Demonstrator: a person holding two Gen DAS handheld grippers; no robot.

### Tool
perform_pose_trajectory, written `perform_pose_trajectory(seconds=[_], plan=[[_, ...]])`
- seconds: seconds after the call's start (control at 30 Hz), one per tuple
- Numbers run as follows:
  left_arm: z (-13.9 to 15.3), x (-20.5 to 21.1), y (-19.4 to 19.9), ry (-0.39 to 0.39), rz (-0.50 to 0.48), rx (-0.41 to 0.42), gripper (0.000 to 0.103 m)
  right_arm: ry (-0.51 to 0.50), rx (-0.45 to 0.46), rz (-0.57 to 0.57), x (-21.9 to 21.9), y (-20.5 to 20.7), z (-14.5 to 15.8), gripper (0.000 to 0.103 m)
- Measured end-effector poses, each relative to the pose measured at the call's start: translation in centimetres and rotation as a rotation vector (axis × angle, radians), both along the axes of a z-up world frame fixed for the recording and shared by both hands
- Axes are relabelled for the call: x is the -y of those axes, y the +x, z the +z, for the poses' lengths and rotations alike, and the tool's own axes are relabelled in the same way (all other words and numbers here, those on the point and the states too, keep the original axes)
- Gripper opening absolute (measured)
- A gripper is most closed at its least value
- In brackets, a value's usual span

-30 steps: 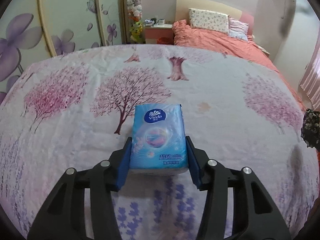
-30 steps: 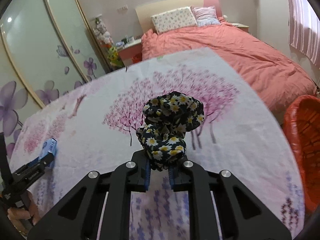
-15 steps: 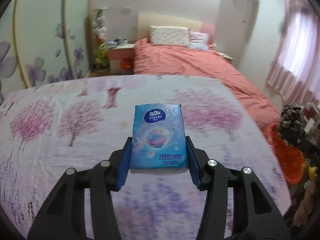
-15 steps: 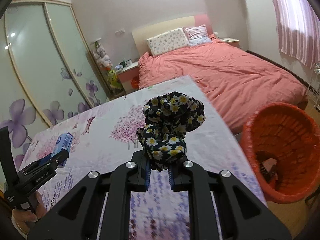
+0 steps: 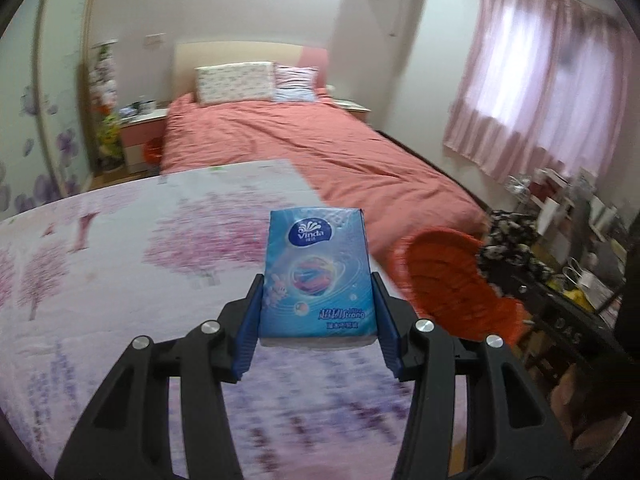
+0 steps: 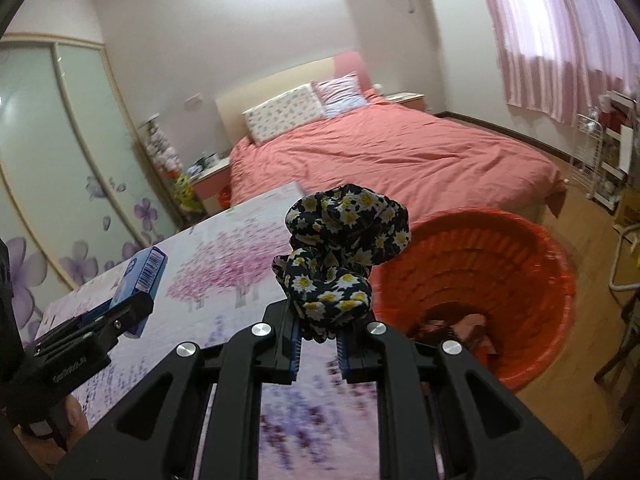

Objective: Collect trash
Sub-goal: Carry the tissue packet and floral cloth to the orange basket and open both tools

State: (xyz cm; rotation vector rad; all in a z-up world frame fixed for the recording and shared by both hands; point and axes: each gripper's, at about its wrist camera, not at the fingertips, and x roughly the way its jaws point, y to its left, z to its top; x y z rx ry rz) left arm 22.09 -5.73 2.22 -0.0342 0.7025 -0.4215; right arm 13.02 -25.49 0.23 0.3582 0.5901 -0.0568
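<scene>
My left gripper clamps the blue Vinda tissue pack over the tree-print sheet | my right gripper pinches the daisy-print cloth | orange basket just right, on the floor

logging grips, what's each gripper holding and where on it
Left gripper: Vinda tissue pack, by its long sides near the bottom. Right gripper: floral cloth, by its lower end.

A tree-print sheet covers the near surface, bare; the orange basket stands on the floor at three o'clock.
</scene>
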Motion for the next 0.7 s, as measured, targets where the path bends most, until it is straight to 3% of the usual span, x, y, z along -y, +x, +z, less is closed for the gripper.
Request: perform_pose_trajectory(seconds=[0.47,0.53,0.6,0.7], plan=[[-2.3,13.8,2.0,-0.025,-0.237,-0.035,0.05,0.101,-0.034,-0.149,9.7,2.0,-3.3,0.015],[-3.1,15.4,2.6,-0.023,-0.254,-0.053,0.052,0.12,-0.044,-0.152,10.4,2.5,-3.8,0.02],[-4.1,16.8,3.6,-0.01,-0.255,-0.077,0.053,0.134,-0.059,-0.16,11.4,2.7,-4.5,0.036],[-5.5,17.8,4.5,0.008,-0.254,-0.11,0.057,0.157,-0.085,-0.163,12.2,3.2,-5.6,0.044]])
